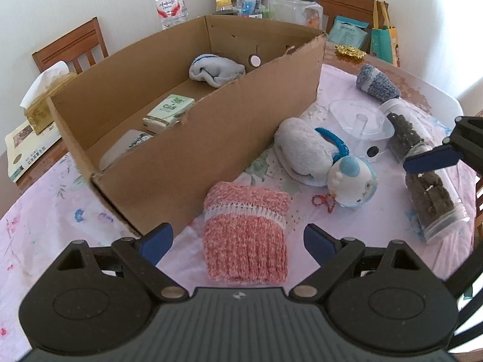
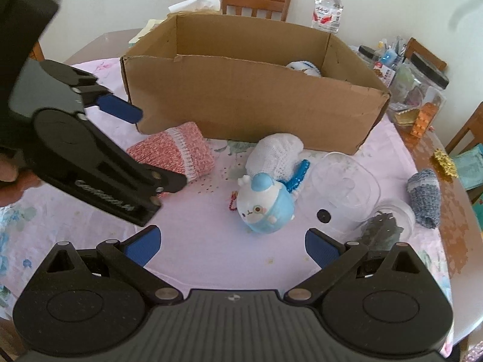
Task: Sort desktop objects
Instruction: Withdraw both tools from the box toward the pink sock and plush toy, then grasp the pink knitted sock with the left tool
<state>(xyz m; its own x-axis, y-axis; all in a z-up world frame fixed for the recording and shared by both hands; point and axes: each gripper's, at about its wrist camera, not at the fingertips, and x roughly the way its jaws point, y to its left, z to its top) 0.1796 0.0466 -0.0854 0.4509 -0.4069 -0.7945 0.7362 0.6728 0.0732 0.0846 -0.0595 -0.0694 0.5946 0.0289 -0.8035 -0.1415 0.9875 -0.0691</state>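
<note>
A pink knitted roll (image 1: 245, 232) lies on the tablecloth beside the cardboard box (image 1: 211, 138). My left gripper (image 1: 238, 241) is open, its blue pads on either side of the roll's near end. In the right wrist view the same roll (image 2: 175, 150) sits under the left gripper (image 2: 151, 147). My right gripper (image 2: 232, 246) is open and empty, just short of the blue-and-white plush toy (image 2: 265, 205). A white sock (image 1: 305, 150) lies behind the toy (image 1: 353, 184). Inside the box are a pale sock (image 1: 215, 71) and a green-white packet (image 1: 169, 111).
A clear lid (image 1: 360, 123), a tube of dark pellets (image 1: 422, 175) and a blue knitted roll (image 1: 377, 83) lie to the right. A water bottle (image 1: 169, 0), jars (image 1: 297, 6), a tissue box (image 1: 45, 96) and chairs (image 1: 71, 48) ring the table's far edge.
</note>
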